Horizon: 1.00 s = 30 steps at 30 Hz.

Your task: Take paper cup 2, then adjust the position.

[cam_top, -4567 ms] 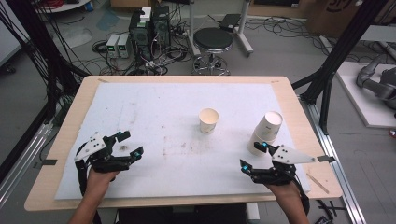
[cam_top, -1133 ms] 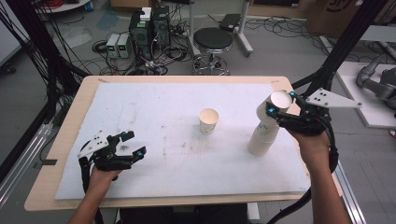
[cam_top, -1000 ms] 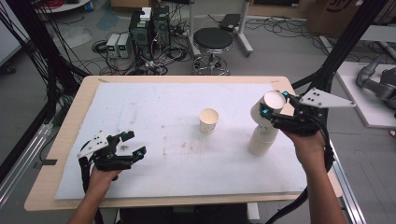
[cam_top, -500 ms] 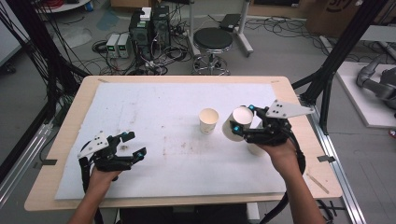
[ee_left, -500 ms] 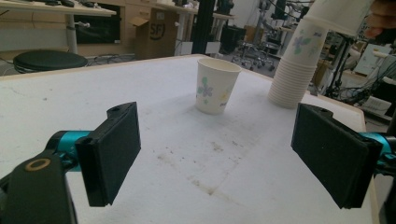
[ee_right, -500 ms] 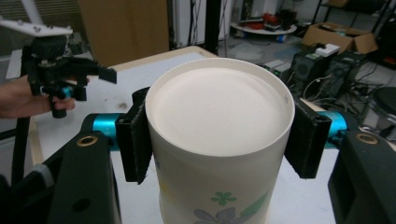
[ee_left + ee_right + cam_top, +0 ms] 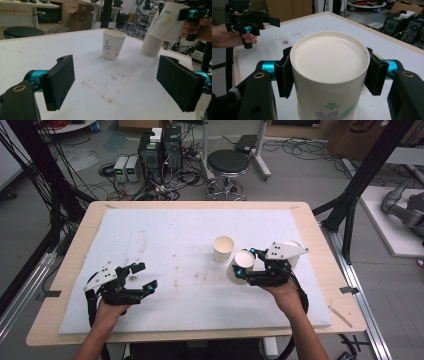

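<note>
paper cup (image 7: 329,75) clamped by right gripper (image 7: 243,262) (off the mat).

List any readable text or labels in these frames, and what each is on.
"SF": on the cardboard box behind the table, left gripper view.
Small blue print on the held cup, left gripper view: too blurred to read.
Partial dark marking on the cardboard box in the high view: cut off, unreadable.
</note>
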Motion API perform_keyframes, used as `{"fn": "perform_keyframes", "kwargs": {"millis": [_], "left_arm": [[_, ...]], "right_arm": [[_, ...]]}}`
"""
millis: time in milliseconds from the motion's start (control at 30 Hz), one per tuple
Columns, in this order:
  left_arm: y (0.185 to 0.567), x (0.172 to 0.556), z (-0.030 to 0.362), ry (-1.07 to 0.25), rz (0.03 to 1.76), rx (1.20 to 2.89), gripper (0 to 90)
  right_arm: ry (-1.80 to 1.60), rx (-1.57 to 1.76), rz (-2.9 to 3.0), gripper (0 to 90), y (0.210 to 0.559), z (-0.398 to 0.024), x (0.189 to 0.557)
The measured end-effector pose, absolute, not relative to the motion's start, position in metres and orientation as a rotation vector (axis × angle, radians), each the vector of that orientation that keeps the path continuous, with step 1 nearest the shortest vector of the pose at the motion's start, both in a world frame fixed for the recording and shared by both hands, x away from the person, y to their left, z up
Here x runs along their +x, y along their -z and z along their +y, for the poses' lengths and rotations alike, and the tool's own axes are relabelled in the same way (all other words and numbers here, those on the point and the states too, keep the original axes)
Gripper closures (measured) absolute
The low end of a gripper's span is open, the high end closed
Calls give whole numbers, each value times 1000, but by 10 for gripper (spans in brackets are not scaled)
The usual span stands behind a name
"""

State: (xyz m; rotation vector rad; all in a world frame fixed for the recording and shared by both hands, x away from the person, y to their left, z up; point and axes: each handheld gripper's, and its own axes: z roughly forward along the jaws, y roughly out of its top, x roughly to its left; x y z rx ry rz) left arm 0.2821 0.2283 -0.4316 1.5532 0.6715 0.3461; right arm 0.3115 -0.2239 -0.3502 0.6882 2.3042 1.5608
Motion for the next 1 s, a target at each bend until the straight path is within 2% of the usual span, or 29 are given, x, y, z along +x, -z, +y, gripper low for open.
{"fn": "perform_keyframes", "kwargs": {"millis": [533,1000], "left_arm": [[432,282,225,-318,647,1558,150],[426,278,207,-274,579,1570,150]], "right_arm": [[-1533,663,2332,365,354,-216,313],[-1579,630,2389,363,368,-200,313]]}}
